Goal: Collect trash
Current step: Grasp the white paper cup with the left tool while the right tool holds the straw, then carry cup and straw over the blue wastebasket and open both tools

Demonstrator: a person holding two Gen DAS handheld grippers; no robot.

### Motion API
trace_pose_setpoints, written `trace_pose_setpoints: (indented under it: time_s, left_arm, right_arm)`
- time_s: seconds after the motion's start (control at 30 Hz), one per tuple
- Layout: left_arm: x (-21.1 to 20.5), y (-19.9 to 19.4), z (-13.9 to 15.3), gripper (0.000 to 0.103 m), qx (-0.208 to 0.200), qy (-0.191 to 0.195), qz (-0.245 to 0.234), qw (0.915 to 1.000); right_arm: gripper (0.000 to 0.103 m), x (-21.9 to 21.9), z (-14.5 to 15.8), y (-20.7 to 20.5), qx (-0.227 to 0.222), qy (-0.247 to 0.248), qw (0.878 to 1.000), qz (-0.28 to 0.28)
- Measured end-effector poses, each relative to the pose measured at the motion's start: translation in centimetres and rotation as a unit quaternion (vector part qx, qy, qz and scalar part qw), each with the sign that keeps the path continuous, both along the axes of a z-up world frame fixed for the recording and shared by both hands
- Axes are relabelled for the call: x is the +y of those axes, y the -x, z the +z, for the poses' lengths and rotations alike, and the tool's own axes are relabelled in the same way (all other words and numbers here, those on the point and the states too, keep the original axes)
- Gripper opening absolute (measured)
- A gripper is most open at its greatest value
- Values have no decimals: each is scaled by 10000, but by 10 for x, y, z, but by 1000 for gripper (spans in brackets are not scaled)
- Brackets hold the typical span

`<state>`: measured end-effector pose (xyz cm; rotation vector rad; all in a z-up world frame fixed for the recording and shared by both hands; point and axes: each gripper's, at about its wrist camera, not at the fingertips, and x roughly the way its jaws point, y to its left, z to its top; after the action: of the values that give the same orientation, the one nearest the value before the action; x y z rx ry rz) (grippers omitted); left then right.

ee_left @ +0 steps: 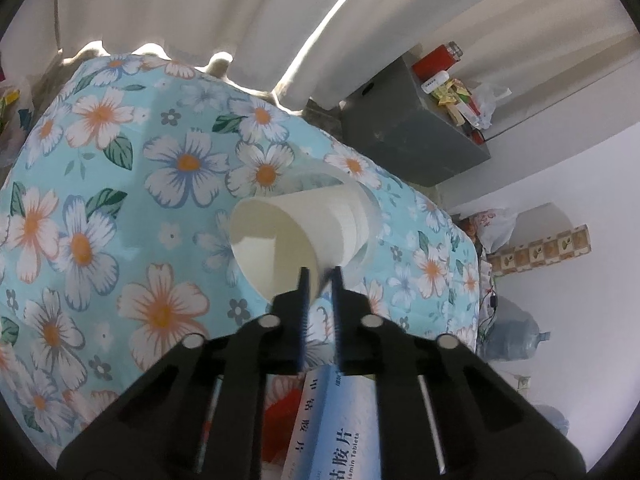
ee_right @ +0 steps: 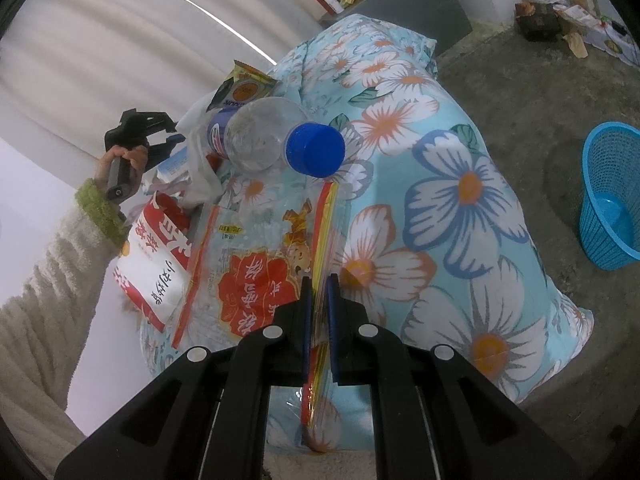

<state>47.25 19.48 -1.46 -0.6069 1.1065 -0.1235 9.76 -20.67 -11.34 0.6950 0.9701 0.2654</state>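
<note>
Between our left gripper's (ee_left: 320, 270) nearly closed fingers sits the rim of a white paper cup (ee_left: 296, 236), pinched at its lip so it tilts mouth-toward-us above the floral cloth (ee_left: 120, 168); holding the thin wall is probably the surest way to lift something so light. A blue-and-white tablet box (ee_left: 336, 420) lies just under that gripper.

Our right gripper (ee_right: 318, 280) is likewise narrowed, clamped on the red-and-yellow edge of a clear printed plastic bag (ee_right: 256, 276), an edge grip suited to a limp sheet. Beyond it lie a clear bottle with a blue cap (ee_right: 276, 140), a red-and-white packet (ee_right: 156, 256), crumpled white plastic (ee_right: 200, 172) and a snack wrapper (ee_right: 244, 86), all crowded together on the cloth. We judge the bottle, touching the bag's far end, may roll when the bag is pulled. The blue mesh basket (ee_right: 612, 196) waits on the concrete floor (ee_right: 520, 100), well apart to the right.
</note>
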Motion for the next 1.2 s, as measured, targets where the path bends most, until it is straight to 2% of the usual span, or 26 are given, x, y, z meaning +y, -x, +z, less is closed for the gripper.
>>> trace_pose_setpoints:
  time_s: [0.2,0.37,0.5,0.67,0.87,0.97,1.2]
  left_arm:
    - [-1,7,8,2,-148,-188,-167,9996]
    - [-1,27,32,1,-332,-485,-348,9977]
    - [0,53,53,1,-398,-756,-492,9951]
    - [5,99,91,1,-885,-889,-521,9907]
    - [-5,175,147,1,-1685,-835,-705,9796]
    - [-28,219,169,1,-2071,-902,-1007,9689]
    - [-102,283,185,1,-2391,-651,-1912,9498]
  right_arm:
    - [7,0,0,0,2,5,10000,-2]
    - [7,0,-1,0,-17,17,10000,-9]
    - [7,-2,-1,3,-28,-82,9999,-63]
    - [7,-3,7,10,-135,-187,9997,-82]
    - [6,1,37,32,-527,67,9986,4]
    - [6,1,51,48,-753,206,9969,29]
    - [5,-16,87,74,-1320,384,9903,-208]
